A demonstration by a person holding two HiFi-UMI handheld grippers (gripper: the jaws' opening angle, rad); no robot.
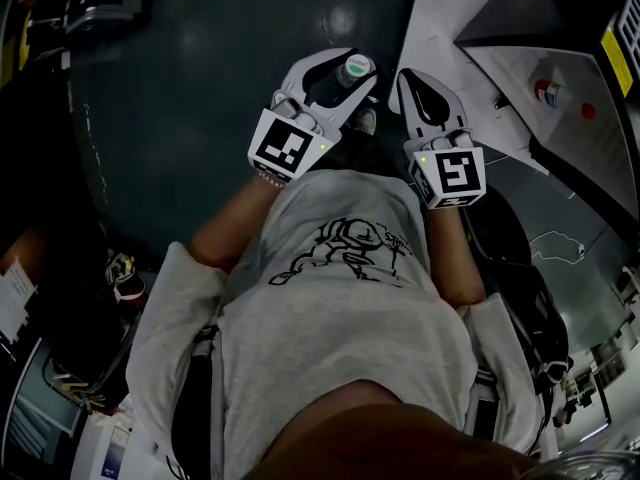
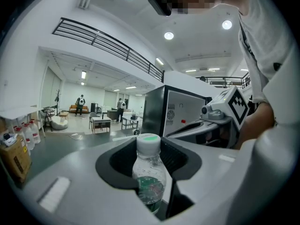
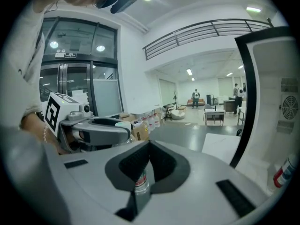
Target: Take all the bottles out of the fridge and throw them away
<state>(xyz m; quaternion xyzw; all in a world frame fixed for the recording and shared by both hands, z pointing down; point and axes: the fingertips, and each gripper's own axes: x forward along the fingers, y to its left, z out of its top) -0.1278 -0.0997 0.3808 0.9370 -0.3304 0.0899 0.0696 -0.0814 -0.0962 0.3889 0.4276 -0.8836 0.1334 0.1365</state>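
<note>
Head view: two grippers, one in each hand, side by side over the dark floor [image 1: 200, 88]. Left gripper [image 1: 348, 76] is clamped on one bottle [image 1: 356, 67]. Its pale green cap faces the camera, so the long axis runs up-down and is seen end-on. The bottle sits at 1 o'clock from that gripper's marker cube [image 1: 290, 143]. Right gripper [image 1: 408, 83] is just beside the left one, at its 3 o'clock, with its jaws pressed together.

Left gripper view: bottle upright, cap at 12 o'clock, base at 6 o'clock and hidden below the jaws. Clear body, greenish label, a jaw against each side. Fridge [image 2: 157, 109] stands behind at 12 o'clock. The right gripper shows at 3 o'clock.

Right gripper view: jaw tips meet at centre. A second small bottle [image 3: 140, 182] with a red band shows upright in the slit at 6 o'clock under the tips. Cannot tell whether it is pinched or lies beyond.

Count: grippers 2; bottles 2, of which 1 is certainly gripped; fridge 1
</note>
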